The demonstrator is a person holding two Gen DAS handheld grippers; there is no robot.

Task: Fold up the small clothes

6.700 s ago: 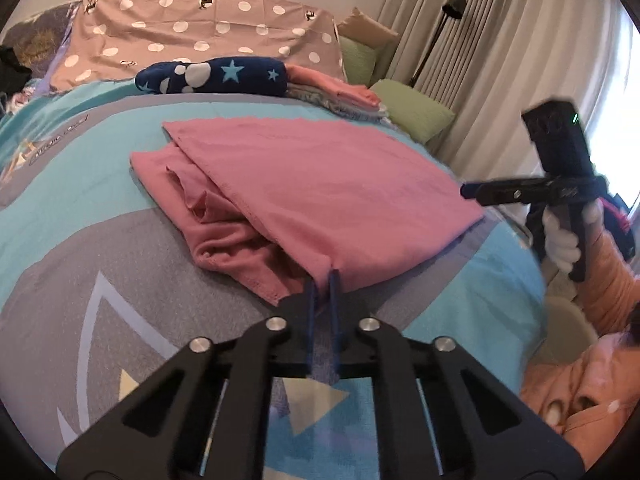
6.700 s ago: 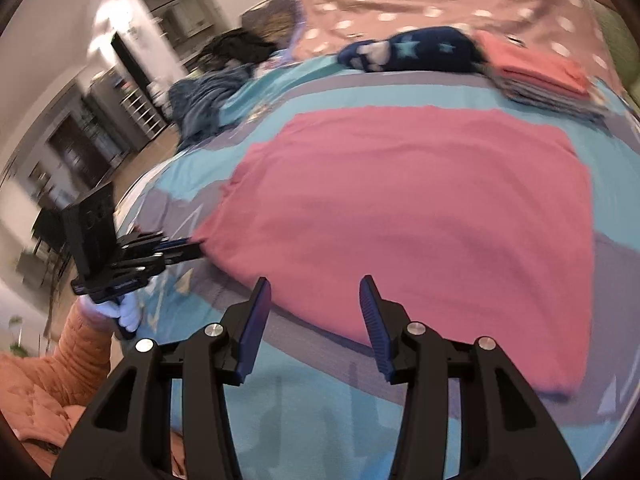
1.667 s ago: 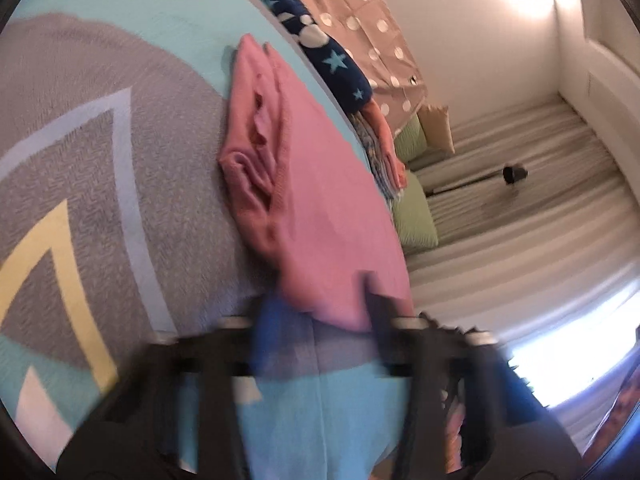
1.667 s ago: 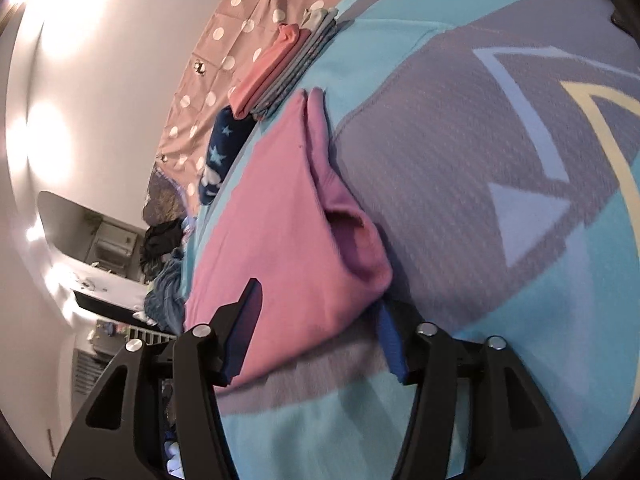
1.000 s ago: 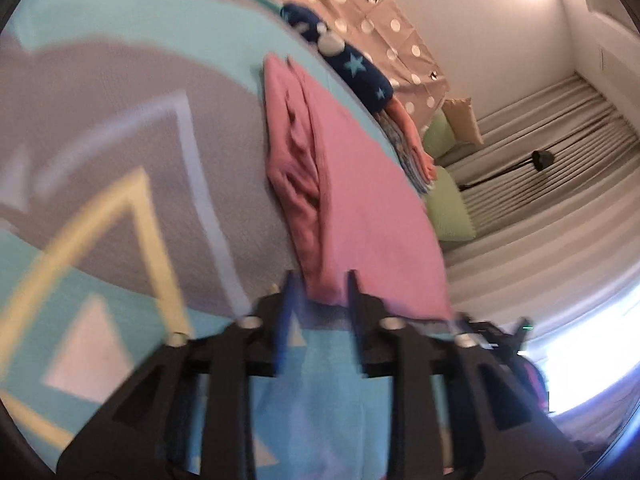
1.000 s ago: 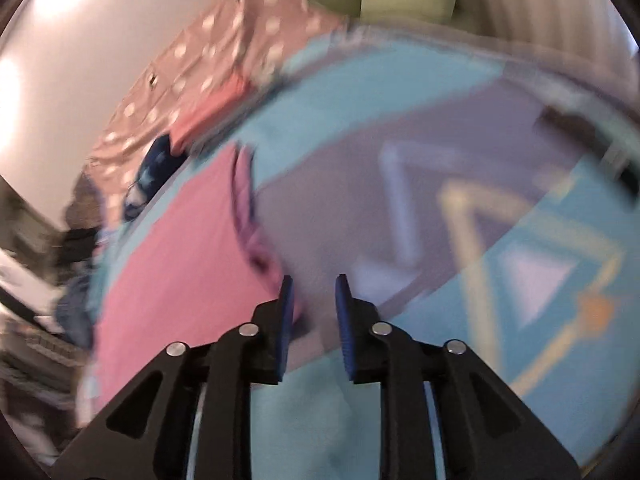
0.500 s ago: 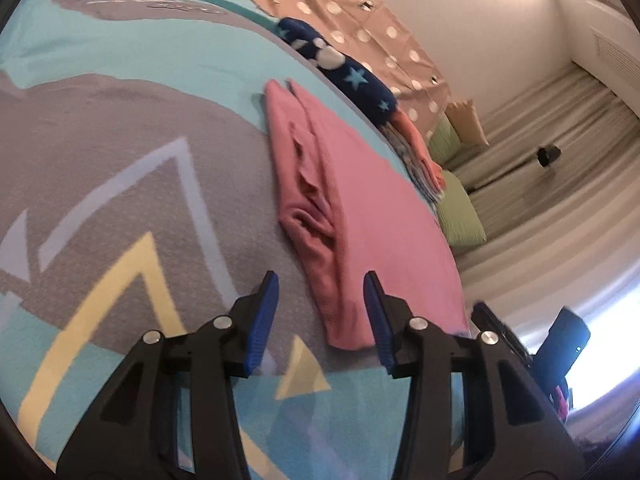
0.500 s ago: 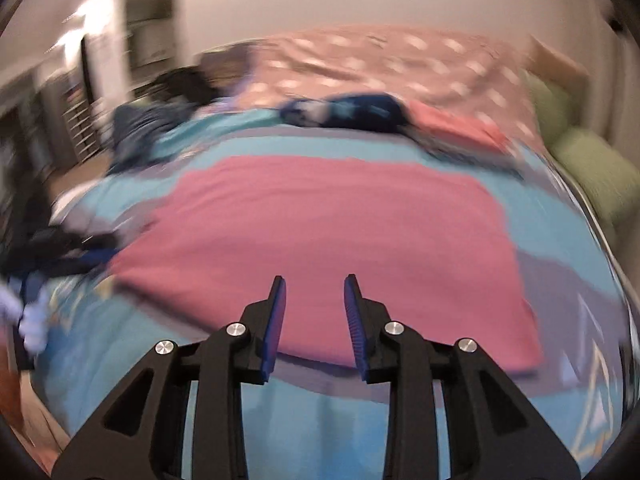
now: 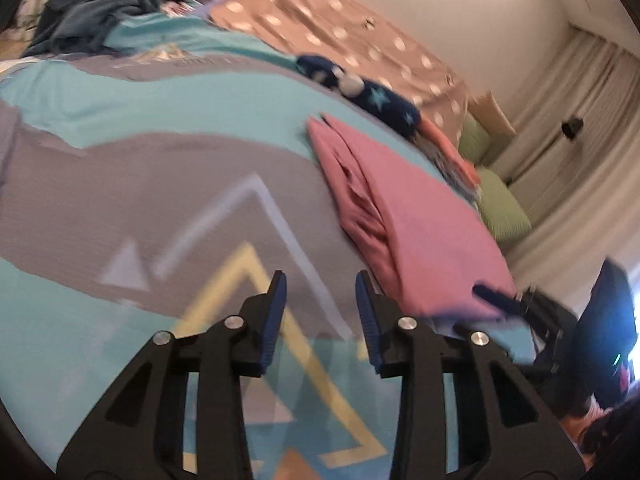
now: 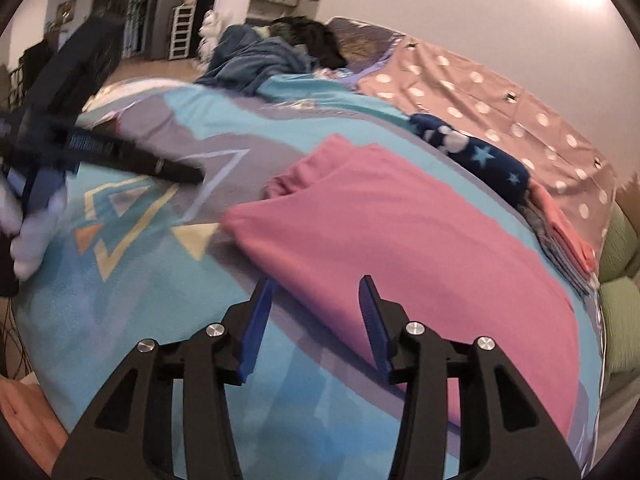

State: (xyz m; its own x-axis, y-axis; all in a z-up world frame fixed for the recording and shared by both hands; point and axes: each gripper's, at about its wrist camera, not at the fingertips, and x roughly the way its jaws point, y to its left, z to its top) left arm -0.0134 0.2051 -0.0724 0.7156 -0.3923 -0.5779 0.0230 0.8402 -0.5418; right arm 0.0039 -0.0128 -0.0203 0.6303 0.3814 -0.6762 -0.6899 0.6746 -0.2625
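Observation:
A pink garment [image 10: 400,236] lies folded flat on the bed; in the left wrist view [image 9: 408,224] it lies to the right, with bunched folds along its left edge. My left gripper [image 9: 320,312] is open and empty over the bedspread, left of the garment's near corner. It shows at the left of the right wrist view [image 10: 132,158]. My right gripper [image 10: 314,316] is open and empty at the garment's near edge, and it shows at the right of the left wrist view [image 9: 500,300].
The bedspread [image 9: 120,184] is teal and grey with triangle patterns. A navy star-print item [image 10: 476,156] and a stack of folded clothes [image 10: 564,232] lie behind the garment. A dotted pink cover [image 10: 500,96], green pillows [image 9: 500,208] and a blue clothes heap [image 10: 256,60] lie further back.
Both grippers have opened wider. The left view has swung left, away from the garment. The right gripper has moved toward the garment's left front part.

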